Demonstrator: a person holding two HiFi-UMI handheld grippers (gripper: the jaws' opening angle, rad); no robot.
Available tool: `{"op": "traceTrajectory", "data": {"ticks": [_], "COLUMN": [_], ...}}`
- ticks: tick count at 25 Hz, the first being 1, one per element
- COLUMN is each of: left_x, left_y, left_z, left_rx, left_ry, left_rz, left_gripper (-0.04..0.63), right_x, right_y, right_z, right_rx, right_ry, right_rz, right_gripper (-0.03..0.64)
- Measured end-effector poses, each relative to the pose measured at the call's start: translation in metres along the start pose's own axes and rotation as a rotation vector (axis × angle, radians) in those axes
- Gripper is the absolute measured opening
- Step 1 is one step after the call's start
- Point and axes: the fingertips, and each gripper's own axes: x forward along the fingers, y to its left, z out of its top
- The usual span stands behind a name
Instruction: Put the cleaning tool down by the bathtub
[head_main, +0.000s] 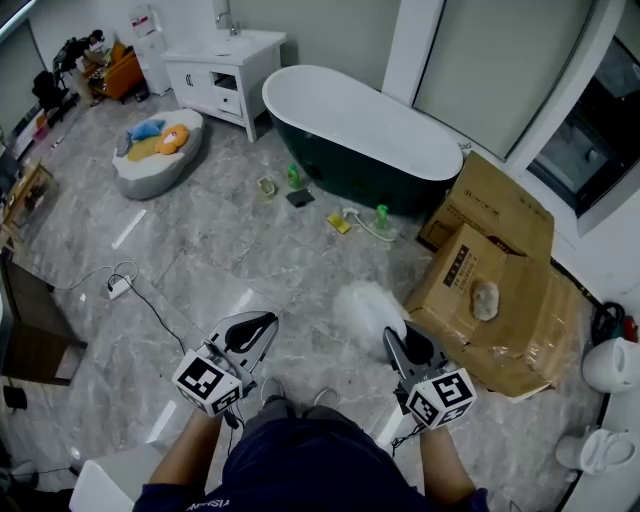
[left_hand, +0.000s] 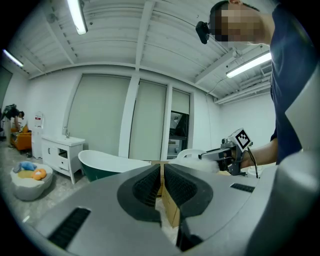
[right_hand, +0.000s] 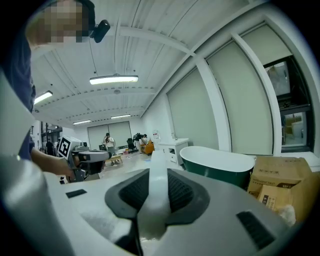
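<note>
White and fluffy, the head of the cleaning tool (head_main: 365, 308) is seen just ahead of the right gripper (head_main: 408, 350), by which the tool is carried. In the right gripper view a pale handle (right_hand: 156, 200) is pinched between the two ribbed pads (right_hand: 182, 192). The jaws are held partly apart by its width, and the handle is pressed from both sides. The tool is held up above the grey marbled floor (head_main: 200, 250), close in front of the person. It lies next to the cardboard box (head_main: 490, 300) in the head view and well apart from the bathtub (head_main: 345, 172), whose dark green wall and white inside are seen further ahead. The left gripper (head_main: 255, 332) is held at about the same height, apart from the tool. In the left gripper view its jaws are drawn almost together, with only a thin slit left between the pads (left_hand: 147, 186) and nothing gripped there. Through the slit only the box beyond is seen.
</note>
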Motion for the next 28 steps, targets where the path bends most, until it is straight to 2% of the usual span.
{"op": "traceTrajectory", "data": {"ticks": [14,28], "left_x": [0.03,0.062], "left_y": [-0.022,0.006], "left_z": [0.008,0.005], "left_rx": [0.026,0.007], "left_ry": [0.004,-0.005], "left_rz": [0.017,0.022], "left_gripper": [0.046,0.046], "right_x": [-0.009,0.015], "right_y": [-0.036,-0.064], "right_z": [-0.007,-0.004], "right_rx": [0.016,0.017], "right_ry": [-0.001,0.013], "right_rz": [0.028,0.025], "right_gripper": [0.094,0.094]}}
